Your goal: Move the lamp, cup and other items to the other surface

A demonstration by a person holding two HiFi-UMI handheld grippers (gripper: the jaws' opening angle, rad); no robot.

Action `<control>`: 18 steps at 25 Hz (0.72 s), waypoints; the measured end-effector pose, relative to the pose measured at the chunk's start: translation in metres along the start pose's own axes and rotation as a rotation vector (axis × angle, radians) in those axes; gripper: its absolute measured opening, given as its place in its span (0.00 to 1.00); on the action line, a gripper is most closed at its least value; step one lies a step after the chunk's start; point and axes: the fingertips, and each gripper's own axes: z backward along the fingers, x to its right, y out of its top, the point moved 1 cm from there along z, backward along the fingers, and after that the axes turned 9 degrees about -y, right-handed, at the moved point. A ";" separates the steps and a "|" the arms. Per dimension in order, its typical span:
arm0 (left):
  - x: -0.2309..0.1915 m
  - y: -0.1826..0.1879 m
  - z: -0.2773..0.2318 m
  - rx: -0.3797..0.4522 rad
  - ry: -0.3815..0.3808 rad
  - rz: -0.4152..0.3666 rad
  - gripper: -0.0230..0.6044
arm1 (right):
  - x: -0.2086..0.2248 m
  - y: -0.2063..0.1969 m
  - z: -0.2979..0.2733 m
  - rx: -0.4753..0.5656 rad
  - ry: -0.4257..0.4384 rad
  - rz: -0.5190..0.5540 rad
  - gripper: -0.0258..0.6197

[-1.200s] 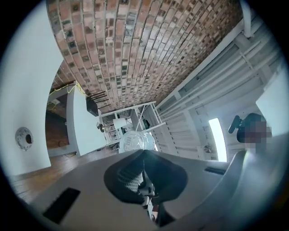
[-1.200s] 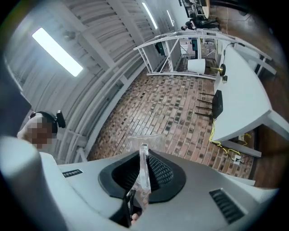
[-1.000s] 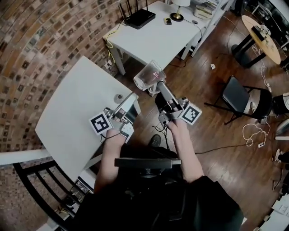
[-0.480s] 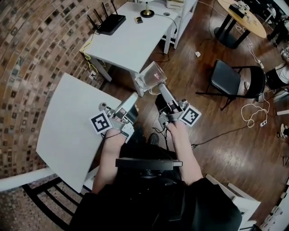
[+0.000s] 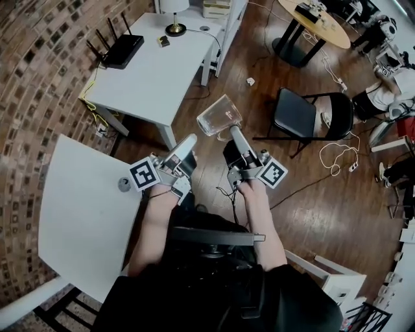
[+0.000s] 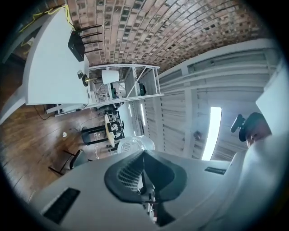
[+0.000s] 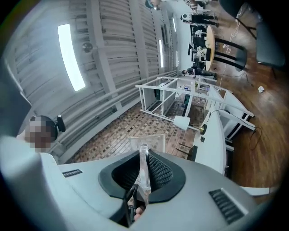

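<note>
Clear glass cup (image 5: 219, 117), tilted off upright and held in the air over the wooden floor (image 5: 305, 188), in the gap between the near white table (image 5: 78, 214) and the far white table (image 5: 152, 74). The right gripper (image 5: 231, 131) carries it. In the right gripper view its jaws are pinched hard on a thin clear part of the cup (image 7: 143, 173); whether that part is the handle or the wall cannot be told. The left gripper (image 5: 190, 140) sits just left of the right one, with its jaws pressed together and nothing between them (image 6: 143, 154).

The far table looks like the goal. At its far end stand a lamp (image 5: 173, 14), a small dark item (image 5: 163, 41) and a black router (image 5: 120, 50) with a yellow cable hanging off the left edge. Its near half is bare.

To do this carry well, the grip should probably stay firm, since glass is slick and the hold is thin. The cup would best be brought upright before it comes down, then lowered onto the bare near half, well apart from the router and lamp. The jaws should likely spread only once the base sits flat. The free left gripper could steady the glass if it rocks.

A small grey round object (image 5: 124, 185) lies at the right edge of the near table.
</note>
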 end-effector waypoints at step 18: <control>-0.107 0.148 -0.097 -0.078 -0.076 0.093 0.06 | 0.076 0.068 -0.156 0.122 -0.048 0.021 0.13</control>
